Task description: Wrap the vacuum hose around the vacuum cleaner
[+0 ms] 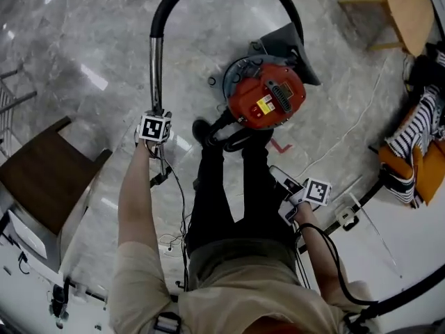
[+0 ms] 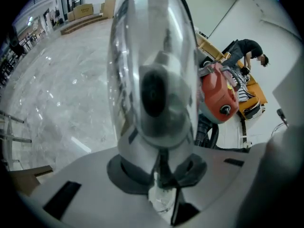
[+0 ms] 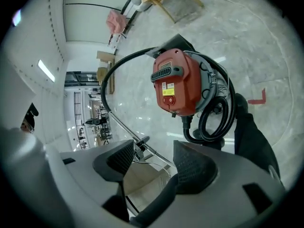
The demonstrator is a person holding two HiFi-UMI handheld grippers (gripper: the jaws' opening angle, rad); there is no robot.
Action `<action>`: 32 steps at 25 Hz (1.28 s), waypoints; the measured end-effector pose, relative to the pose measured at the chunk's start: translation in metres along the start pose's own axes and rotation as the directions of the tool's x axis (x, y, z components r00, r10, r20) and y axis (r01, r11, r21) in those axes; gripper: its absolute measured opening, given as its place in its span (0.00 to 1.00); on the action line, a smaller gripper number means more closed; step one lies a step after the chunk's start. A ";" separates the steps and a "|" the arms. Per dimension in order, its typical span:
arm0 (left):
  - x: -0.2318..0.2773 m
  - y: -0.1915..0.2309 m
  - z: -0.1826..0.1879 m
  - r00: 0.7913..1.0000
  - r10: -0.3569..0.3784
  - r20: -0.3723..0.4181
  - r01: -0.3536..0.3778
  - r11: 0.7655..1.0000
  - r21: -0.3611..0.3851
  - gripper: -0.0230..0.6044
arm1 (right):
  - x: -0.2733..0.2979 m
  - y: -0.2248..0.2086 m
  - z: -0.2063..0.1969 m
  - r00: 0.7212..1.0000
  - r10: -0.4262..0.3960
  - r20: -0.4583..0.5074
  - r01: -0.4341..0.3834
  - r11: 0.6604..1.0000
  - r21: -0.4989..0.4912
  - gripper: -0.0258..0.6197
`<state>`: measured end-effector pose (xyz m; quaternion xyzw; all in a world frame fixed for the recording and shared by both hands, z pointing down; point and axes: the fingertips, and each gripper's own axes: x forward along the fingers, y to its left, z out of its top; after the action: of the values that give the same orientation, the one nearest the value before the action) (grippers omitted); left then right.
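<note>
Right now I am clamping my left gripper on the shiny chrome metal wand, its long axis pointing straight away from me toward the black ribbed hose arching over to the round red vacuum cleaner at my feet, while my right gripper is hanging with jaws apart, empty.

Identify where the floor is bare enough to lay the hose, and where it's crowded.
Bare: marble inside the hose loop, between metal tube and vacuum cleaner; also beyond the loop, upper left. Crowded: cables right of the person's legs; brown table at left.
</note>
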<state>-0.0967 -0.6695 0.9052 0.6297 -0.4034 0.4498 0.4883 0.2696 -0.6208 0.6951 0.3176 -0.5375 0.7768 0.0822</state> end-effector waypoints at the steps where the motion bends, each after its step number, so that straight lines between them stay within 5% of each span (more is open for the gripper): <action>1: 0.007 0.006 -0.005 1.000 0.010 0.012 -0.010 1.000 -0.002 0.19 | 0.005 -0.004 0.000 1.000 0.012 0.002 -0.012 1.000 0.018 0.44; 9: 0.039 0.064 -0.026 0.998 0.062 -0.022 -0.064 0.991 -0.116 0.19 | 0.022 -0.048 0.000 0.998 0.001 0.055 -0.005 0.998 0.070 0.44; 13: 0.044 0.096 -0.024 0.988 0.149 -0.041 -0.154 0.963 -0.222 0.19 | 0.020 -0.055 0.011 0.988 0.036 0.148 -0.043 0.998 0.043 0.44; 17: 0.013 0.108 -0.006 0.974 0.224 0.022 -0.209 0.936 -0.285 0.20 | 0.016 -0.056 -0.008 0.986 0.071 0.152 -0.072 0.997 -0.001 0.44; 22: -0.034 0.099 0.021 0.951 0.291 0.104 -0.255 0.929 -0.267 0.21 | 0.004 -0.085 -0.033 0.989 0.105 0.101 -0.102 0.994 -0.037 0.44; 27: -0.070 0.056 0.036 0.930 0.320 0.178 -0.265 0.924 -0.274 0.23 | -0.028 -0.131 -0.050 0.981 0.122 0.148 -0.128 0.991 0.036 0.44; 32: -0.078 0.003 0.063 0.934 0.219 0.282 -0.137 0.949 -0.284 0.24 | -0.051 -0.168 -0.065 0.975 0.093 0.202 -0.097 0.995 0.014 0.44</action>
<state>-0.1094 -0.7264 0.8235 0.5837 -0.5862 0.3313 0.4538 0.3619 -0.4840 0.7824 0.3692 -0.5485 0.7501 -0.0133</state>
